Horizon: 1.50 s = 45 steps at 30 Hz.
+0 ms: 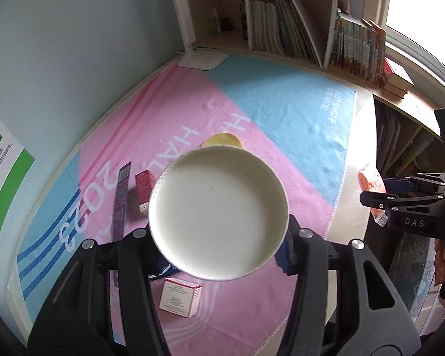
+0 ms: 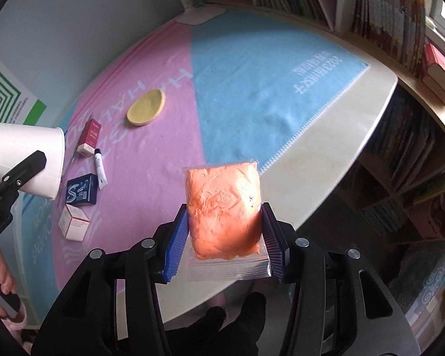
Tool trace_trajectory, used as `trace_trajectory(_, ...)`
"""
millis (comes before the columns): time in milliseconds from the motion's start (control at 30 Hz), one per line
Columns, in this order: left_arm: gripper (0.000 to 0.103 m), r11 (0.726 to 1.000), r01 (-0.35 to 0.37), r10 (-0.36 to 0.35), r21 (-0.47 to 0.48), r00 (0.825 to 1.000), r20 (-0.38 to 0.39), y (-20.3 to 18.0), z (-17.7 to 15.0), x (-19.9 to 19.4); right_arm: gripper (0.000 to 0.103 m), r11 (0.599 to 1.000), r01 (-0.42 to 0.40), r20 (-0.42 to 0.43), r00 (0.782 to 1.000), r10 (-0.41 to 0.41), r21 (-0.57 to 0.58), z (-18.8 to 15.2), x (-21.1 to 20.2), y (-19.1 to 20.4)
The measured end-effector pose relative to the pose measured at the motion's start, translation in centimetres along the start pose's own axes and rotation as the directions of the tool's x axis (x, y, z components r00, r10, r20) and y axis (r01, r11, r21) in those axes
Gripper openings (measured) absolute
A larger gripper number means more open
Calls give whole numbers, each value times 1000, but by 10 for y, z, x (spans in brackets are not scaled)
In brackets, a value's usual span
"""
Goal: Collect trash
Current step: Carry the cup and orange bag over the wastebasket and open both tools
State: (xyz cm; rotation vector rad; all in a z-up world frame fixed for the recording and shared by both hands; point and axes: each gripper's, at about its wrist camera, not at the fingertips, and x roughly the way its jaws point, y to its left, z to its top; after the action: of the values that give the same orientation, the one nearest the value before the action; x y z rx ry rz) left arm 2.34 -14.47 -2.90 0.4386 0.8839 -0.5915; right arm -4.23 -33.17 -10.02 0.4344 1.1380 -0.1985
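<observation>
A pink and blue cloth (image 2: 222, 95) covered most of the surface (image 2: 335, 136), with a bookshelf (image 1: 284, 26) along the far edge. The left hand-held gripper (image 1: 219, 246) pinched a white paper cup (image 1: 218, 213) by its sides, the cup's open mouth turned toward the camera and held clear above the cloth; from the right wrist view the same cup (image 2: 29, 160) showed tilted at the left edge. The right hand-held gripper (image 2: 224, 237) clamped a clear bag of orange paste (image 2: 222, 207) between its blue pads (image 2: 175, 243), raised over the near right rim of the surface — the bag stood upright with its zip end nearest the camera. On the pink part of the cloth, left of middle, lay a dark blue box (image 2: 81, 190), a white box (image 2: 74, 222) just nearer than it, a red box (image 2: 90, 136) farther off, and a small white tube (image 2: 100, 169) between the red and blue ones. A flat yellow disc (image 2: 146, 106) lay farther still, well apart from the boxes. A purple strip (image 1: 121, 201) lay left of the red box.
</observation>
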Motion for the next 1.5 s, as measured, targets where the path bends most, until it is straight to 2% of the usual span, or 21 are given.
trace_trajectory(300, 51, 981, 111, -111, 159, 994, -3, -81, 8, 3, 49, 986, 60, 25, 998, -65, 153, -35, -35, -76)
trace_trajectory(500, 51, 948, 178, -181, 263, 983, -16, -133, 9, 1, 49, 961, 98, 26, 994, -108, 260, -67, -55, -119)
trace_trajectory(700, 51, 900, 240, -240, 364, 970, -46, -184, 4, 1, 49, 924, 126, 12, 990, -140, 361, -103, -69, -155)
trace_trajectory(900, 51, 835, 303, -292, 459, 952, -96, -235, -11, 1, 49, 876, 146, -2, 987, -163, 459, -139, -80, -184)
trace_trajectory(1067, 51, 764, 361, -329, 534, 931, -159, -275, -30, 3, 49, 828, 151, -15, 985, -170, 539, -173, -87, -203)
trace_trajectory(1267, 51, 679, 422, -355, 600, 905, -234, -316, -52, 6, 49, 781, 157, -37, 985, -169, 604, -208, -92, -220)
trace_trajectory(1500, 51, 594, 480, -361, 645, 876, -319, -353, -73, 17, 49, 733, 141, -42, 988, -152, 665, -234, -92, -232)
